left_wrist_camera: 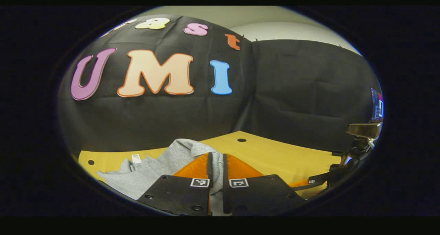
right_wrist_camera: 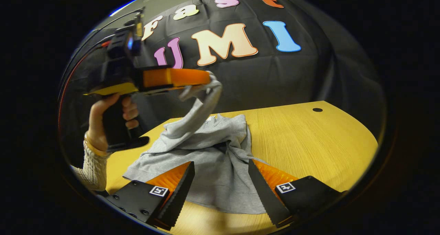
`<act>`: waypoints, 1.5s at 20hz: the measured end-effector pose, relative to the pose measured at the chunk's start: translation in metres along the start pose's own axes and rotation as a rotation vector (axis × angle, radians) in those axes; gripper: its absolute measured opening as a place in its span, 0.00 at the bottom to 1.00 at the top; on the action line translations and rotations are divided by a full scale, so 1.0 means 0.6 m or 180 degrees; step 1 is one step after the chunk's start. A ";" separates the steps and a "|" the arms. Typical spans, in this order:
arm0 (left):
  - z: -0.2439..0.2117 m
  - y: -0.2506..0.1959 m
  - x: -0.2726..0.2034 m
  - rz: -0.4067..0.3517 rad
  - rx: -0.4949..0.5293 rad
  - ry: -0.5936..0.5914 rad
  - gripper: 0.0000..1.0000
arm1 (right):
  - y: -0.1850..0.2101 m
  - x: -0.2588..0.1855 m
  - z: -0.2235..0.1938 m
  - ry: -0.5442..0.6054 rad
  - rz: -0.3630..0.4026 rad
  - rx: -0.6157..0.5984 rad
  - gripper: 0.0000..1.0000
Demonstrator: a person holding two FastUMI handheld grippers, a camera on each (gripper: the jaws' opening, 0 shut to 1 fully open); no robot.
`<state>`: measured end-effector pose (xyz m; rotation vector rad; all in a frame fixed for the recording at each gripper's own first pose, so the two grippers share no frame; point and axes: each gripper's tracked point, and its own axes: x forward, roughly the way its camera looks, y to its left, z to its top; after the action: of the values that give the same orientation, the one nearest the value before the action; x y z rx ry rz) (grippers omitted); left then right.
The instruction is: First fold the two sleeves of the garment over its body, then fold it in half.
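A grey long-sleeved garment lies on the yellow wooden table, its body rumpled. In the right gripper view the left gripper, held by a hand, is raised above the table at the left and is shut on one grey sleeve, which hangs from it down to the body. The left gripper view shows that gripper with grey cloth pinched between its nearly closed fingers. My right gripper stands open low over the garment's near hem, with cloth between its spread fingers but not gripped.
The table has a round cable hole at its far right and bare wood to the right of the garment. A black cloth wall closes off the back. A stand with a device sits at the table's right edge.
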<state>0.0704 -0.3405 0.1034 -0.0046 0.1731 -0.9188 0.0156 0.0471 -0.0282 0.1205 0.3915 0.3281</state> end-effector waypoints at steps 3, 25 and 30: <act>-0.055 0.001 0.053 -0.0015 -0.0121 0.0260 0.09 | -0.002 0.000 -0.002 0.0022 -0.0021 -0.0004 0.98; -0.040 0.103 -0.306 0.0874 -0.0117 -0.0233 0.89 | -0.007 0.004 0.006 0.0033 -0.0192 0.0126 0.98; -0.146 0.137 -0.405 0.1220 -0.0379 0.0084 0.92 | -0.011 0.004 -0.011 0.0195 -0.0238 0.0012 0.98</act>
<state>-0.0219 -0.0923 0.0461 -0.0674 0.2437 -0.5257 0.0170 0.0422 -0.0360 0.0995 0.4562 0.2577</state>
